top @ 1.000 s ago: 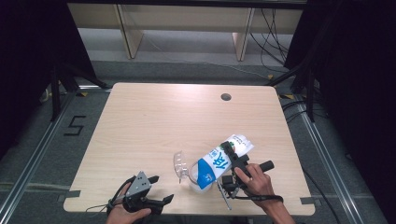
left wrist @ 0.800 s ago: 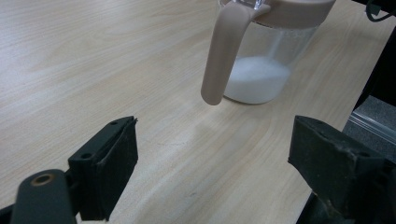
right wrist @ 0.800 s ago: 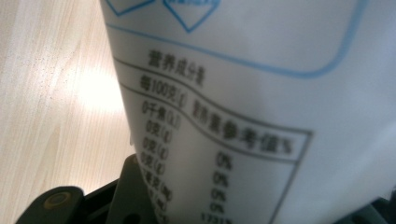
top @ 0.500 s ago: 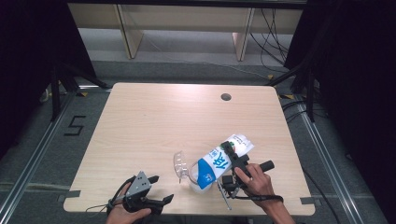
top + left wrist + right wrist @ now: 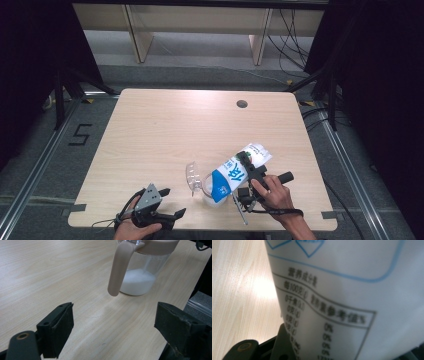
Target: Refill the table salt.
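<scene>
Here right gripper (image 5: pixel 247 172) fingers clamp tilted bag (image 5: pixel 235 172) over jug (image 5: pixel 202 186); left gripper (image 5: pixel 165 202) fingers wide, empty.

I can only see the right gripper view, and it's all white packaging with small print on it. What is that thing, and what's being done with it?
Observer: In the high view it is a blue and white bag. The right tool has it clamped and tilted, with its low end over a clear jug.
Operator: Is there anything in that jug?
Observer: Yes. The left gripper view shows white powder or grains lying in its bottom, under a beige lid with a long handle.
Operator: And the other hand?
Observer: The left tool stands open with nothing between its jaws. It is near the front edge of the table, apart from the jug.
</scene>
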`<state>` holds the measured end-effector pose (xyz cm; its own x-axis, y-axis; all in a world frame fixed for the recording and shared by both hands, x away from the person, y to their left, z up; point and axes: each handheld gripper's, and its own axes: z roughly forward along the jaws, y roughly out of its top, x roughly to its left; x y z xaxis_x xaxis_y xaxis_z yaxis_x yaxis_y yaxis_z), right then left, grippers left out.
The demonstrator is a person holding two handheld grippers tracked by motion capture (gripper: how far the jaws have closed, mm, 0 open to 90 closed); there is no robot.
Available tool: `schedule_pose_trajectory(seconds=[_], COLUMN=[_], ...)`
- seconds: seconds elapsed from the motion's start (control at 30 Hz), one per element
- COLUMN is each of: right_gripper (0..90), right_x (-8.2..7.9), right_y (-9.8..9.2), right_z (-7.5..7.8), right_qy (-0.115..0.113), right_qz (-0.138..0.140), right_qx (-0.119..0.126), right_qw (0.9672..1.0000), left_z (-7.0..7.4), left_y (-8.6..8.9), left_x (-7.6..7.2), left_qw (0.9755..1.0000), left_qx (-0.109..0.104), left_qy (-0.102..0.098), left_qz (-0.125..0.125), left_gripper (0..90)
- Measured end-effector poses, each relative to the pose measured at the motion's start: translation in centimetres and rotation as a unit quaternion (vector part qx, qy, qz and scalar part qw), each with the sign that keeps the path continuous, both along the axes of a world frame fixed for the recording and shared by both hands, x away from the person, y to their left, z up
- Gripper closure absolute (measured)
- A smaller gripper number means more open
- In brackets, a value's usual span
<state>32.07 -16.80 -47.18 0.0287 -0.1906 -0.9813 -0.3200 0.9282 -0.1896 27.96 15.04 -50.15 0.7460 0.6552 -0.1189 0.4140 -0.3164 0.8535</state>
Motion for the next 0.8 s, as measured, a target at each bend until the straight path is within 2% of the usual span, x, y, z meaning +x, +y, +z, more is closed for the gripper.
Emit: schedule_pose_trajectory(seconds=[0.1,0.13,0.2,0.27,0.3,0.4,0.47,0.57,0.67,0.7,0.73,0.8], right_gripper=[60.4,60.5,60.6,60.7,60.7,60.9,61.1,61.2,61.5,61.6,61.7,61.7], right_x=[0.01,0.09,0.16,0.09,0.21,0.20,0.14,0.12,-0.02,0.01,0.15,0.18], right_y=[0.06,0.23,0.25,0.25,0.23,0.25,0.17,0.15,0.07,0.04,0.21,0.21], right_z=[0.01,0.34,0.34,0.38,0.53,0.51,0.33,0.27,-0.07,-0.01,0.45,0.57], right_qy=[-0.001,-0.010,-0.016,-0.012,-0.017,-0.016,-0.011,-0.008,0.000,0.000,-0.015,-0.017], right_qz=[0.001,0.012,0.019,0.014,0.022,0.022,0.014,0.012,0.002,0.003,0.020,0.022], right_qx=[0.004,-0.015,-0.017,-0.017,-0.035,-0.034,-0.024,-0.021,0.008,0.003,-0.024,-0.031], right_qw=[1.0000,0.9998,0.9995,0.9997,0.9990,0.9991,0.9996,0.9997,1.0000,1.0000,0.9994,0.9991], left_z=[-0.01,0.01,0.01,0.00,0.00,-0.01,0.00,0.01,0.01,0.01,0.01,0.02], left_y=[0.01,0.01,0.00,-0.02,-0.01,0.02,0.03,0.01,0.00,0.01,0.01,0.02], left_x=[0.02,0.00,0.00,0.00,0.00,0.04,0.01,0.01,0.01,0.01,0.01,0.00], left_qw=[1.0000,1.0000,1.0000,1.0000,1.0000,1.0000,1.0000,1.0000,1.0000,1.0000,1.0000,1.0000], left_qx=[-0.001,0.000,0.000,-0.001,0.000,-0.002,-0.001,-0.001,-0.001,-0.001,-0.001,-0.001], left_qy=[0.000,0.000,0.000,0.000,0.000,0.000,0.000,0.000,-0.001,-0.001,-0.001,0.000], left_qz=[-0.002,0.000,0.000,0.000,0.000,0.000,0.001,0.001,0.000,0.000,0.000,0.001], left_gripper=[15.1,15.1,15.1,15.1,15.1,15.1,15.0,15.1,15.1,15.1,15.1,15.0])
